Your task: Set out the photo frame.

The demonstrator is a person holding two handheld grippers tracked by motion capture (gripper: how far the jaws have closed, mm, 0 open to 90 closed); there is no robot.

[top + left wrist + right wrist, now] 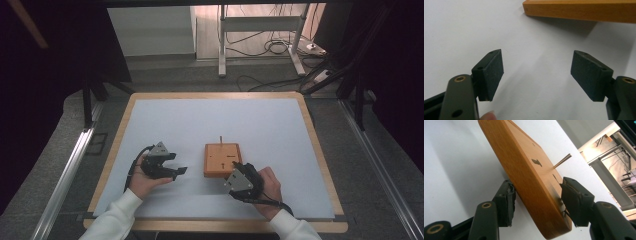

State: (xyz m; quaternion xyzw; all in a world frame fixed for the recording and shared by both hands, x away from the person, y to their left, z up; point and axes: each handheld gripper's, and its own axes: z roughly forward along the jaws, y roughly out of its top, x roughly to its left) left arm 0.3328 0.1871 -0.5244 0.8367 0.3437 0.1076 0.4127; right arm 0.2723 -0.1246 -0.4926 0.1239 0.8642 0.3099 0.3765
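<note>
On the left of the white worktop (200, 125), the left claw (181, 170) rests with its jaws wide apart, nothing between them. Beside it lies the wooden block (222, 159) with a thin upright peg (221, 139); the right claw (237, 167) clamps its near corner.

In the left gripper view the wooden board (579, 10) runs off the top and right edges, so just one side face shows. In the right gripper view its near corner is cut off at the bottom. From above, the right gripper (239, 172) covers that corner, and the board's dark marks are too small to read.
</note>
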